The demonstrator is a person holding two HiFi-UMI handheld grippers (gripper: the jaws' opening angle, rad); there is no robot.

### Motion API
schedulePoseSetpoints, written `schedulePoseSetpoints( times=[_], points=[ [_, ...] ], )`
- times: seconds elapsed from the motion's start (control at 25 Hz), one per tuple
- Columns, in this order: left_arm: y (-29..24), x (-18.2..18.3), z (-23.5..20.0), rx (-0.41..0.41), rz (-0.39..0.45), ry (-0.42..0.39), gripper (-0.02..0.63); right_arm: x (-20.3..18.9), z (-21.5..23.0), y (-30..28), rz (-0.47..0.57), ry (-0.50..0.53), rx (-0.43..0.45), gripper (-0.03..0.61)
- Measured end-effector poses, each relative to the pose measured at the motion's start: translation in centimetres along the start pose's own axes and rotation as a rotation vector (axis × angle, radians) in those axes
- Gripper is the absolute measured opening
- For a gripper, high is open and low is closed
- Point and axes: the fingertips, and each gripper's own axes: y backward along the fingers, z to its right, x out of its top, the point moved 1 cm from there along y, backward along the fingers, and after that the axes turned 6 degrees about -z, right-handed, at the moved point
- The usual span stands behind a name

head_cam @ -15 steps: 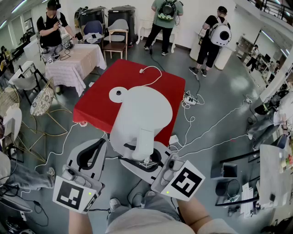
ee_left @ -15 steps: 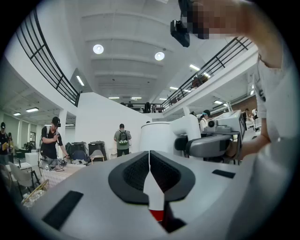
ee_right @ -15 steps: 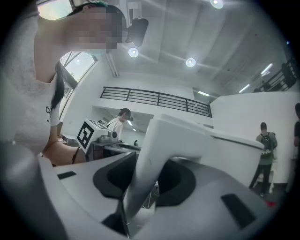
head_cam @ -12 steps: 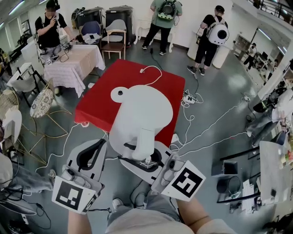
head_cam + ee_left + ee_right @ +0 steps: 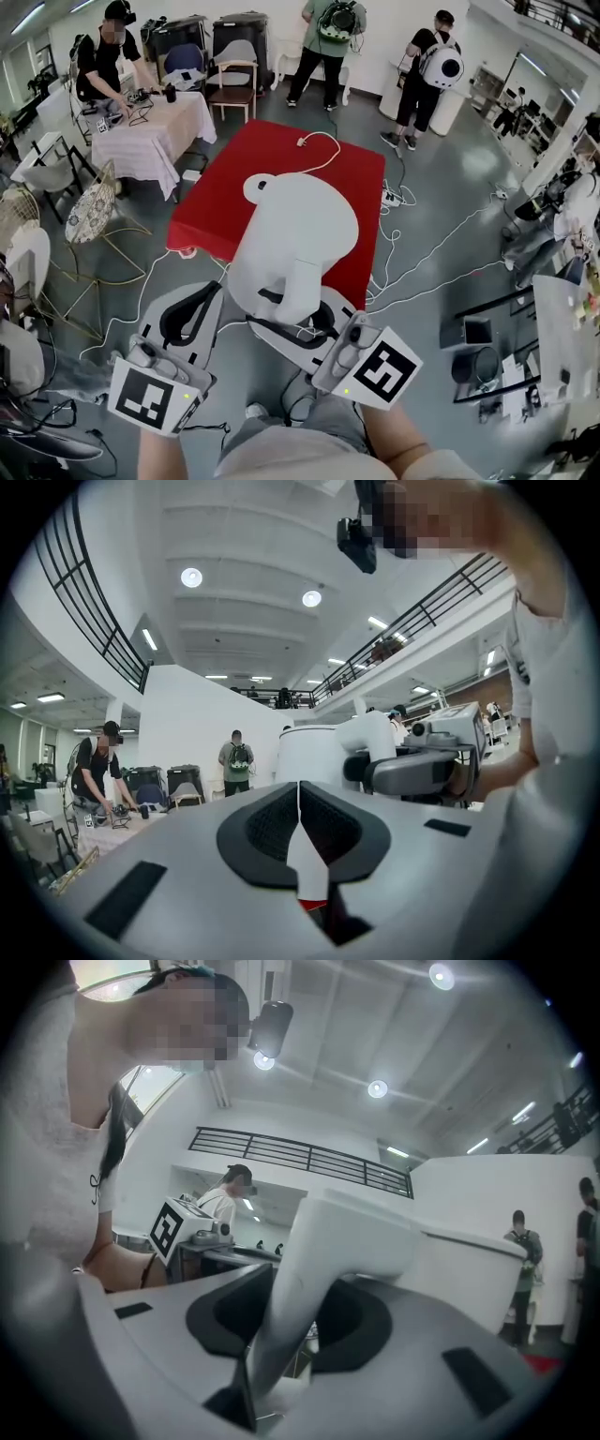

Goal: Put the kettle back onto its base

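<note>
- While the left gripper (image 5: 204,292) hangs low at near left, its jaws are pressed together with nothing between them, just beside the kettle.
- Over on the red table (image 5: 220,211), the round white base (image 5: 260,187) peeks out past the kettle's far left edge, partly covered by it from the head view.
- Centre stage: the white kettle (image 5: 300,230) is up in the air over the table's near side, not seated on the base.
- Right gripper (image 5: 298,314) comes in from near right, jaws clamped on the kettle's handle (image 5: 302,281), carrying it.
- Far right on the table, a white cable (image 5: 323,150) lies looped.
</note>
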Motion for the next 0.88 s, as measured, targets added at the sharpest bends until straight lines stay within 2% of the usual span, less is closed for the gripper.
schedulePoseSetpoints(
  times=[0.64, 0.88],
  points=[
    [1.2, -0.9, -1.2, -0.044, 0.017, 0.015, 0.014, 0.0, -0.7, -1.8, -0.043, 0.029, -0.053, 0.132],
    [0.6, -1.2, -1.2, -0.068, 0.035, 0.020, 0.014, -0.2, 0.3, -2.0, -0.019, 0.023, -0.067, 0.132]
  ],
)
